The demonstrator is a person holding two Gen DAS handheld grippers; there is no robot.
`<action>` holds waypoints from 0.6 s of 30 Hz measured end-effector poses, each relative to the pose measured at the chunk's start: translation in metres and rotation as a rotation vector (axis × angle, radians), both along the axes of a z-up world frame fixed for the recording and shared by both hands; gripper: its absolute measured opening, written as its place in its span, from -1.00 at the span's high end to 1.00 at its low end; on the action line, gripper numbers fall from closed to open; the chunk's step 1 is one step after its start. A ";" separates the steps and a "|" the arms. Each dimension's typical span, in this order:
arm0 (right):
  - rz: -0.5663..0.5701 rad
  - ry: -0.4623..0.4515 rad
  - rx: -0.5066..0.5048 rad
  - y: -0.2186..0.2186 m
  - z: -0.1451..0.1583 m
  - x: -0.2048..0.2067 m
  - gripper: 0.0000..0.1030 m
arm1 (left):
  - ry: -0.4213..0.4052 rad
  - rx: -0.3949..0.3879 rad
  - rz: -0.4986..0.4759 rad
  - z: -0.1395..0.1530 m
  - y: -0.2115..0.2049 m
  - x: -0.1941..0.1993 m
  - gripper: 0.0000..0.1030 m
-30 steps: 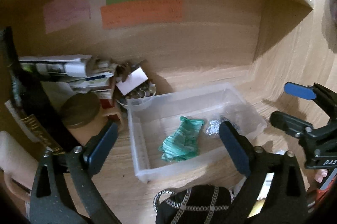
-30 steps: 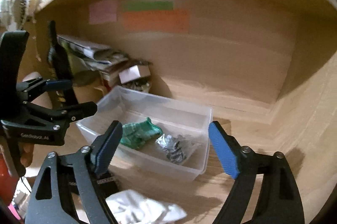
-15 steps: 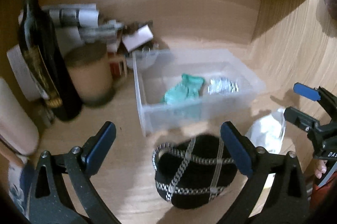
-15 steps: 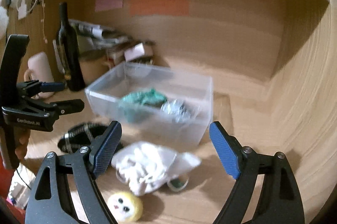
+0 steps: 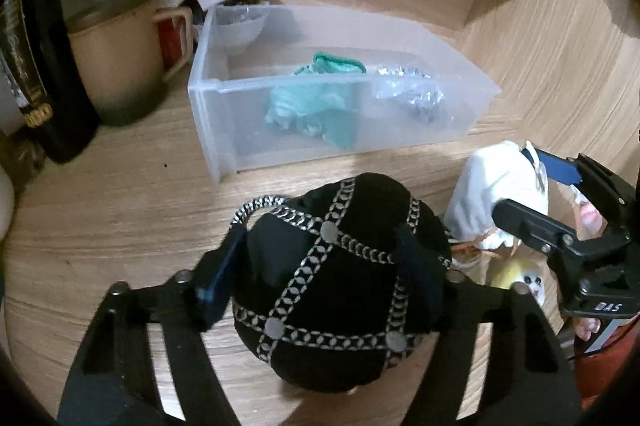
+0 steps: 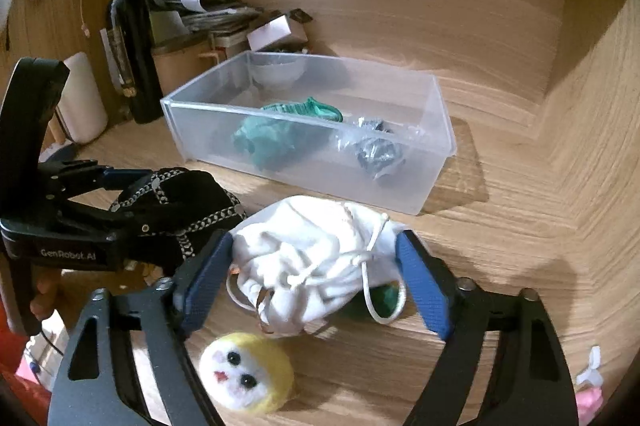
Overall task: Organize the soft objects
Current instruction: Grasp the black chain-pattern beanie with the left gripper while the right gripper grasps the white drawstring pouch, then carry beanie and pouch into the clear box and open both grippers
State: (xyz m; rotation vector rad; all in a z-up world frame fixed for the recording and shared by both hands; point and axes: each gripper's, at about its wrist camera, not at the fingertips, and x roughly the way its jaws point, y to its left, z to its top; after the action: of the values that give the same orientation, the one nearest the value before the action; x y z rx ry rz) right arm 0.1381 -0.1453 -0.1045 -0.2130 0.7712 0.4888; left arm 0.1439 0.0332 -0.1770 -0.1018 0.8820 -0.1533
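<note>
A clear plastic bin [image 5: 216, 89] [image 6: 444, 129] holds a green cloth [image 5: 316, 105] [image 6: 276, 137] and a crinkled silver item [image 5: 416, 97] [image 6: 376, 149]. My left gripper [image 5: 320, 258] straddles a black pouch with a silver chain pattern [image 5: 332, 290] [image 6: 180, 201]; its pads touch both sides. My right gripper [image 6: 316, 278] straddles a white drawstring bag [image 6: 312, 254] [image 5: 492, 185], pads at its sides. A yellow plush ball with a face [image 6: 246, 374] [image 5: 520, 278] lies in front of the bag.
A dark wine bottle [image 6: 128, 49], a tan mug [image 5: 116, 65], a white roll [image 6: 80, 97], stacked papers and small boxes [image 6: 208, 13] crowd the back left. Wooden walls enclose the back and right. A green object [image 6: 380, 300] lies under the white bag.
Both grippers have come down and in from above the bin. The left jaws have closed around the black pouch, and the right jaws now flank the white bag.
</note>
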 end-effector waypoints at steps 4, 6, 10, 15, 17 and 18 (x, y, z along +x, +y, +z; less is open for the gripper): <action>-0.007 -0.016 -0.002 -0.003 -0.001 -0.001 -0.03 | -0.019 -0.004 0.008 0.002 0.002 -0.005 0.02; -0.008 -0.016 0.007 -0.004 0.000 -0.001 0.21 | -0.023 -0.004 0.004 0.003 0.001 -0.010 0.18; -0.006 -0.019 0.029 -0.008 0.005 -0.001 0.46 | -0.045 0.000 0.006 0.010 0.001 -0.014 0.44; -0.002 -0.054 0.071 -0.014 0.021 -0.006 0.53 | -0.097 -0.001 0.004 0.029 0.002 -0.020 0.51; -0.002 -0.081 0.092 -0.018 0.030 -0.010 0.53 | -0.116 0.000 0.005 0.037 0.003 -0.023 0.52; -0.001 -0.089 0.097 -0.019 0.033 -0.010 0.53 | -0.127 -0.002 0.006 0.041 0.003 -0.024 0.52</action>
State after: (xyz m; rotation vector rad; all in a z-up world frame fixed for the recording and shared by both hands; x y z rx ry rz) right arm 0.1277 -0.1639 -0.0713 -0.1430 0.6589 0.5110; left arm 0.1196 0.0363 -0.1364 -0.0949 0.7554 -0.1536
